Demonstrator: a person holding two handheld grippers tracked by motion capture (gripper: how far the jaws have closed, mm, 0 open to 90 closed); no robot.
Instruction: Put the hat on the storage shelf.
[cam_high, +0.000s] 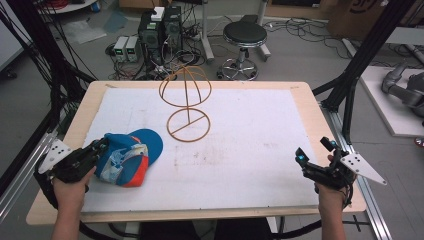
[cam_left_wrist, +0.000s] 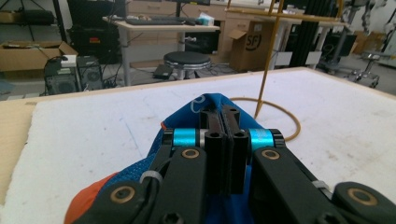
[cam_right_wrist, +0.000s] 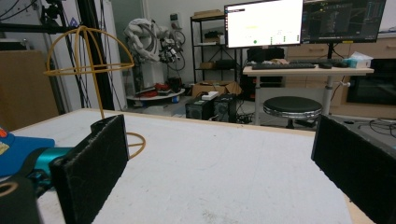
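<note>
A blue, orange and white cap (cam_high: 129, 157) lies on the white mat at the left front. My left gripper (cam_high: 100, 148) is shut on the cap's rear edge; in the left gripper view the jaws press together over the blue fabric (cam_left_wrist: 208, 103). A yellow wire hat stand (cam_high: 186, 102) with a domed top and ring base rises at the mat's far middle (cam_left_wrist: 271, 70) (cam_right_wrist: 88, 70). At the right front my right gripper (cam_high: 315, 156) hovers open, its black pads (cam_right_wrist: 93, 163) wide apart with nothing between them. The cap's blue edge (cam_right_wrist: 18, 151) shows at the left of the right gripper view.
The white mat (cam_high: 240, 145) covers a wooden table (cam_high: 310, 95). Beyond the far edge stand a round stool (cam_high: 244, 40), computer towers (cam_high: 160, 30) and loose cables. A black frame post (cam_high: 350, 85) rises by the right edge.
</note>
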